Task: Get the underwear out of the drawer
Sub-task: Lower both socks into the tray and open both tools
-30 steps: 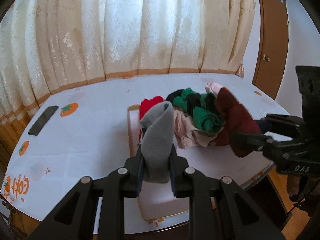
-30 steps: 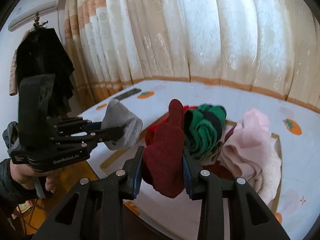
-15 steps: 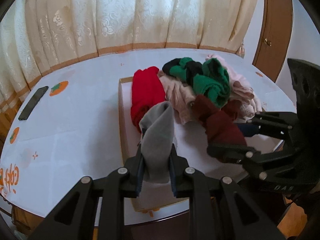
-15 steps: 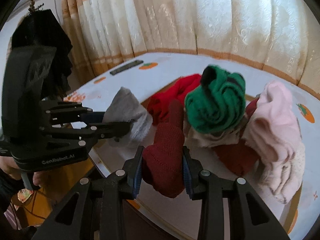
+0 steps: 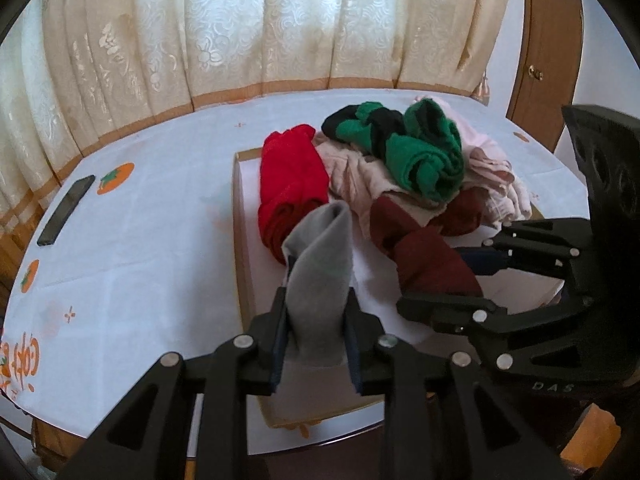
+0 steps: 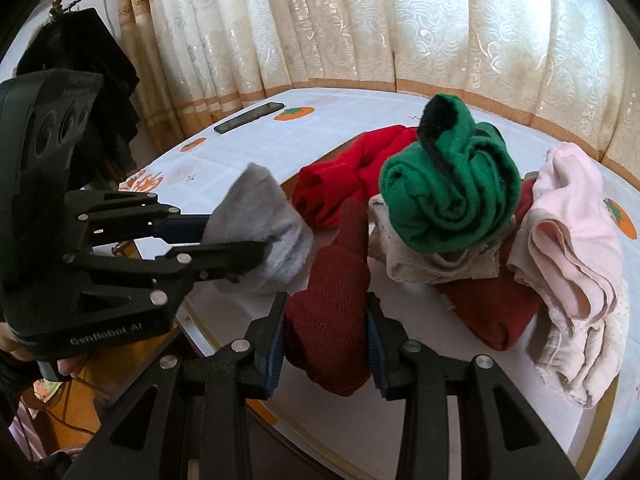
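Two grippers work over a shallow cardboard drawer point(image 5: 239, 240) set on a white tablecloth point(image 5: 140, 240) printed with orange fruit. Far out at nine o'clock in the left wrist view a dark phone point(image 5: 66, 210) lies flat on the cloth, well apart from the drawer. The left gripper point(image 5: 316, 336) has a grey garment point(image 5: 320, 276) standing up between its pads; its jaws have just been opening, yet the pads sit against the cloth on both sides. At twelve o'clock from it a red roll point(image 5: 290, 188) lies along the drawer's left wall, and at one o'clock a green and black bundle point(image 5: 416, 152) tops beige and pink pieces point(image 5: 492, 176). At three o'clock the right gripper point(image 6: 326, 348) is clamped on a maroon knit piece point(image 6: 332, 312), whose far end trails under the heap. Cream curtains point(image 5: 280, 28) hang behind, and a wooden door point(image 5: 552, 40) stands at two o'clock.
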Available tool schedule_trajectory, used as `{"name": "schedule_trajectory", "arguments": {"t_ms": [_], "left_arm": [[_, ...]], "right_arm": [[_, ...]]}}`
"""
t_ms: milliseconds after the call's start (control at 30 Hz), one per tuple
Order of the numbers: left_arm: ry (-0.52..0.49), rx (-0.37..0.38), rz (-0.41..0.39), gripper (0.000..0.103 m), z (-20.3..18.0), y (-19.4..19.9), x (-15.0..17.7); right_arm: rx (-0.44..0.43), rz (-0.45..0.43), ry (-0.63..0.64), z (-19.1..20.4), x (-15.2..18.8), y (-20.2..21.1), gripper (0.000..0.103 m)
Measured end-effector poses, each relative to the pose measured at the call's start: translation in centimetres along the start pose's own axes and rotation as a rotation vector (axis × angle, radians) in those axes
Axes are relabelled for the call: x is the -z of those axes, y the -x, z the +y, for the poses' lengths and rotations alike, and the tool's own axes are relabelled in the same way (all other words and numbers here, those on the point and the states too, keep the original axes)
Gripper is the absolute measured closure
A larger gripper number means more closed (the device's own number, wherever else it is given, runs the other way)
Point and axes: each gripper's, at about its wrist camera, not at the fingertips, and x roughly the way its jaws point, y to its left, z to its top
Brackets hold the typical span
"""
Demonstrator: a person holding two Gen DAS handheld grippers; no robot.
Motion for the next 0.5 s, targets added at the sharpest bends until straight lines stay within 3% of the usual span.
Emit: {"name": "schedule_trajectory", "arguments": {"t_ms": [500], "left_arm": [[-0.015, -0.005, -0.017, 0.072, 0.04, 0.26, 0.39]], "right_arm": [[0.021, -0.002, 0.014, 0.31, 0.1, -0.43, 0.064]]}}
